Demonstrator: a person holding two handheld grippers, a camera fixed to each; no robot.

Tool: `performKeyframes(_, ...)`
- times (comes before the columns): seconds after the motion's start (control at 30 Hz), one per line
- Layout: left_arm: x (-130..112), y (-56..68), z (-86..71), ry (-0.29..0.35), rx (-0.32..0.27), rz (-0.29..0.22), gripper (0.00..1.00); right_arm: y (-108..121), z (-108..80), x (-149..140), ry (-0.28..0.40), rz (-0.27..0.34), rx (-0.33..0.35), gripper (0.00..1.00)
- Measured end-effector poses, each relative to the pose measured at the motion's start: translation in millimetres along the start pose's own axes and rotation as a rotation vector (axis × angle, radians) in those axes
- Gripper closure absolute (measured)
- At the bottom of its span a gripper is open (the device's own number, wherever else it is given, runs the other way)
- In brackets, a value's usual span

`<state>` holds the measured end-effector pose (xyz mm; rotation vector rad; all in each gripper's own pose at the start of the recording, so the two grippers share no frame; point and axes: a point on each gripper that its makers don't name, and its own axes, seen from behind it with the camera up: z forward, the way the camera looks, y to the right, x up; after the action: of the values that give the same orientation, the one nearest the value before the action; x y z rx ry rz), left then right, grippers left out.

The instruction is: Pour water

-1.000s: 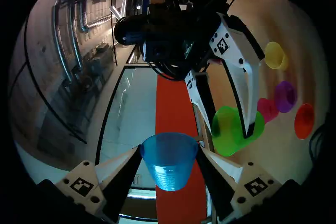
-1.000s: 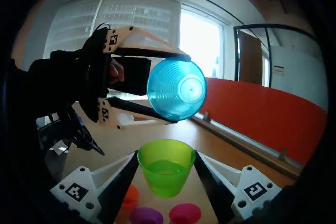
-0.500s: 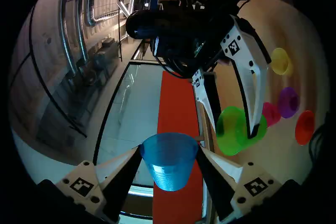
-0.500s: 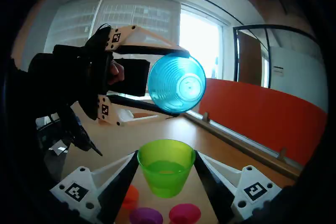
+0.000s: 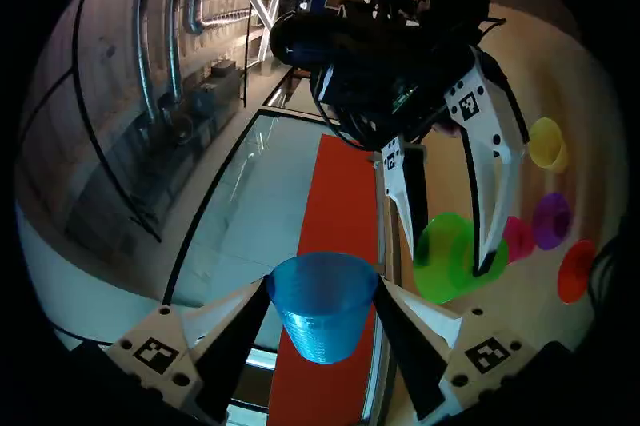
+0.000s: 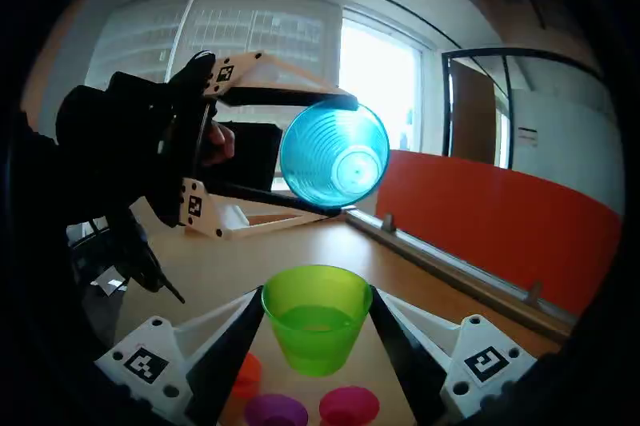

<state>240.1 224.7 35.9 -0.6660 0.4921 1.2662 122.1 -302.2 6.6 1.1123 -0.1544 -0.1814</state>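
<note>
Compared with a second ago, in the right gripper view the blue cup (image 6: 334, 153) sits a little higher and farther back, and the gloved hand (image 6: 172, 146) carrying the left gripper (image 6: 340, 153) has lifted with it. In the left gripper view the whole scene has swung round, so the right gripper (image 5: 450, 260) and the loose cups lie lower and farther right than before. The grips are unchanged. The left gripper (image 5: 322, 322) is closed on the blue cup (image 5: 322, 316), one finger pressing each side; the cup is turned on its side in the air, above and beyond the green cup (image 6: 317, 320). The right gripper (image 6: 317, 310) clamps the green cup between both fingers, upright over the wooden table (image 6: 232, 266), with a little liquid in its bottom. The only markings are black-and-white square tags on the grippers, and a small notice (image 6: 526, 134) on the far wall that is too small to read. There are two grippers and six cups. Besides the blue one and the green cup (image 5: 436, 266), four stand on the table in the left gripper view: a yellow cup (image 5: 546, 142), a purple cup (image 5: 552, 220), a pink cup (image 5: 520, 238) and an orange cup (image 5: 576, 270). The right gripper view shows three of them, the orange cup (image 6: 250, 370), purple cup (image 6: 276, 410) and pink cup (image 6: 349, 406), below the green one. A red panel (image 6: 512, 218) runs along the table's far edge.
</note>
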Motion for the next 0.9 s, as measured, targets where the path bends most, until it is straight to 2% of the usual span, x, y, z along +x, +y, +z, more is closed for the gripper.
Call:
performKeyframes(0.5, -11.2, -0.6, 0.8, -0.013, 0.016, -0.245, 0.11, 3.0, -2.3, 2.6, 0.003, 0.001, -0.012, 0.06)
performKeyframes(0.77, -18.4, -0.8, -0.1, -0.020, 0.016, -0.323, 0.11, 3.7, -3.2, 5.3, 0.006, 0.000, -0.016, 0.06)
performKeyframes(0.9, -17.6, -0.2, -1.2, -0.013, 0.015, -0.394, 0.11, 3.9, -3.3, 6.3, 0.006, 0.000, -0.020, 0.06)
